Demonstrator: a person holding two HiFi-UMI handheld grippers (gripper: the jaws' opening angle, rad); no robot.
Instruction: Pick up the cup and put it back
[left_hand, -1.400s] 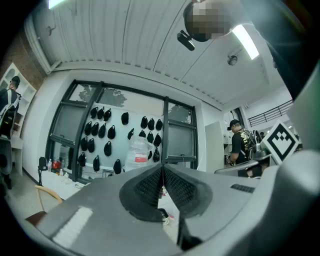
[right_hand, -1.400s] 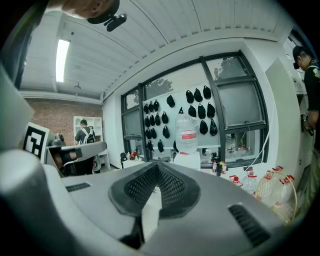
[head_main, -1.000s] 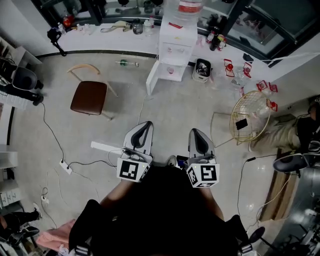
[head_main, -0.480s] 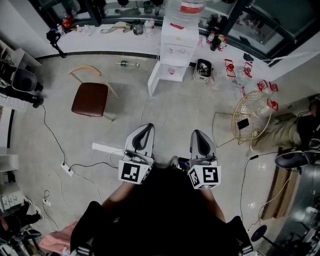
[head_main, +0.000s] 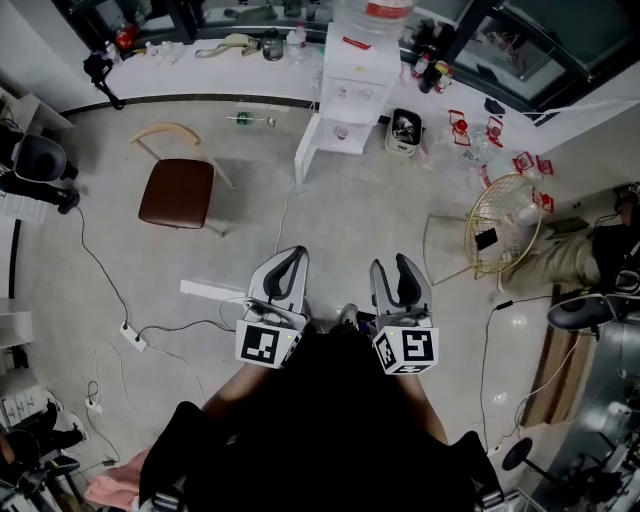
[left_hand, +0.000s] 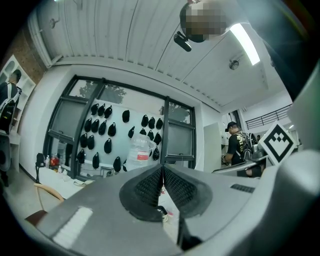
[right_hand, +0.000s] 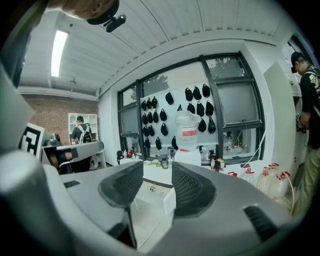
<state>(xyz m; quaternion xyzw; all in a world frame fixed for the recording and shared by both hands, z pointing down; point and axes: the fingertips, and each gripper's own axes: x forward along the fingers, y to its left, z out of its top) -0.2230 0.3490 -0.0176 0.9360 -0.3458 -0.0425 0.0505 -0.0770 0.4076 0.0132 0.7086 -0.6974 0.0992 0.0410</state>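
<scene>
Opening empty, the right gripper (head_main: 395, 266) hides its handle.

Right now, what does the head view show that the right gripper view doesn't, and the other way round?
Only the head view: the brown chair and the power strip on the floor, seen from above.

Only the right gripper view: the ceiling light, the black caps hung on the window, and a brick wall.

Both: the water jug on its white dispenser, and the right hand-held gripper, its jaws opening with nothing between them.
</scene>
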